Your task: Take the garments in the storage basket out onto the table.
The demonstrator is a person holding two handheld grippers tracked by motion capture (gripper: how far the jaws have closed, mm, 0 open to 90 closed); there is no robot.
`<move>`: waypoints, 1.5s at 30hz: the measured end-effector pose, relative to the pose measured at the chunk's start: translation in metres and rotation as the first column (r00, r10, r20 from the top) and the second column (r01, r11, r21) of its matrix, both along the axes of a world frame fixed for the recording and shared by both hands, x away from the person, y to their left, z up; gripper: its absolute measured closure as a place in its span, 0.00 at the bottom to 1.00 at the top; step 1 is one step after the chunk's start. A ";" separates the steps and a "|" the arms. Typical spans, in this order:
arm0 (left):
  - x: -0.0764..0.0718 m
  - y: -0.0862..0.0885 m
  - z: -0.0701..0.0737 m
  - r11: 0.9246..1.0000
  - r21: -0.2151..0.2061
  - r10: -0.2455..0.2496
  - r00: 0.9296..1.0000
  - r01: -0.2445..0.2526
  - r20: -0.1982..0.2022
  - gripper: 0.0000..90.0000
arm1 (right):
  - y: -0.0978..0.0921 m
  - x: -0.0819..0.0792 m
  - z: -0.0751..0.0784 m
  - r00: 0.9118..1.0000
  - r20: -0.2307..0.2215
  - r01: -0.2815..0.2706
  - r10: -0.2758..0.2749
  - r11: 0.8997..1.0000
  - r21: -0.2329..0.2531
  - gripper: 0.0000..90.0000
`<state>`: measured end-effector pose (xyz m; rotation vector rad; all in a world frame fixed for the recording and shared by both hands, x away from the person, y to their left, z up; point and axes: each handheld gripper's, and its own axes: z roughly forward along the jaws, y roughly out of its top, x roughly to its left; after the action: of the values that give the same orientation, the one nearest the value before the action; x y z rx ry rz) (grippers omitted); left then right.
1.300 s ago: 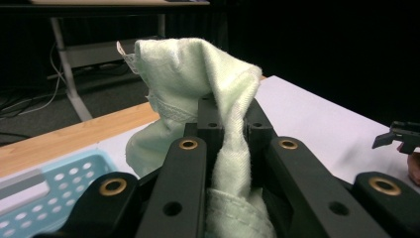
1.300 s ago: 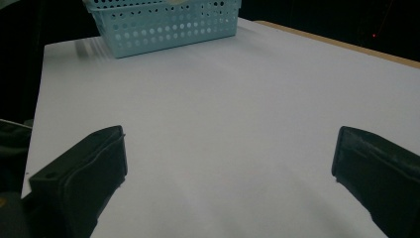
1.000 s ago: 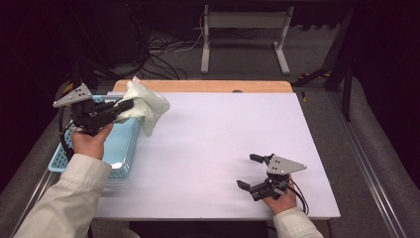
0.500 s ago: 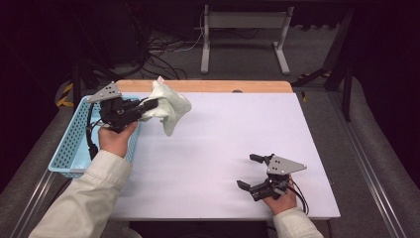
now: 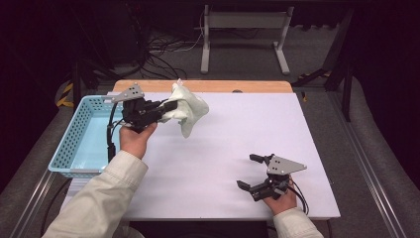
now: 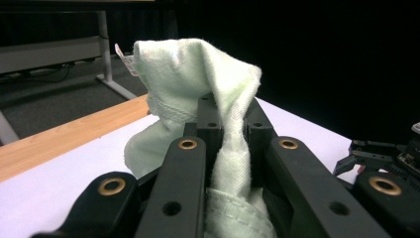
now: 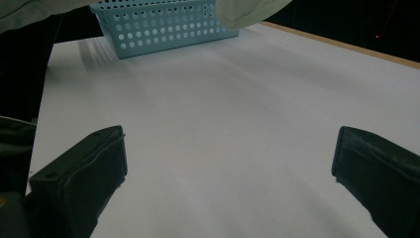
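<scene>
— How far along does it look?

— The cloth is out of the blue basket and up in the air, above the white counter just right of the basket. Laying it down is left, I'd judge.

— Who holds it?

— The left gripper, jaws clamped on a bunched fold (a small tag pokes out at the top). The right gripper rests near the front edge, jaws spread wide, empty.

— And the cloth itself?

— Pale green, soft, crumpled, drooping from the jaws.
</scene>
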<state>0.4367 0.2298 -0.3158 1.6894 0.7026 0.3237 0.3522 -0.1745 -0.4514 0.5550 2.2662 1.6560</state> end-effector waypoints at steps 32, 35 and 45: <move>0.032 -0.078 -0.046 0.994 0.053 -0.091 0.992 0.096 -0.088 0.91 | -0.001 0.000 0.000 1.000 0.000 -0.004 0.004 1.000 0.003 0.01; 0.034 -0.087 -0.055 0.991 0.068 -0.104 0.988 0.112 -0.110 0.91 | -0.001 0.000 0.000 1.000 0.000 -0.004 0.004 1.000 0.002 0.01; 0.044 -0.103 -0.075 0.986 0.081 -0.133 0.977 0.148 -0.169 0.90 | -0.001 0.000 0.000 1.000 -0.001 -0.009 0.009 1.000 0.008 0.01</move>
<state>0.4803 0.1266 -0.3912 1.8597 0.6920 0.1205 0.3518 -0.1758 -0.4512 0.5478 2.2668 1.6704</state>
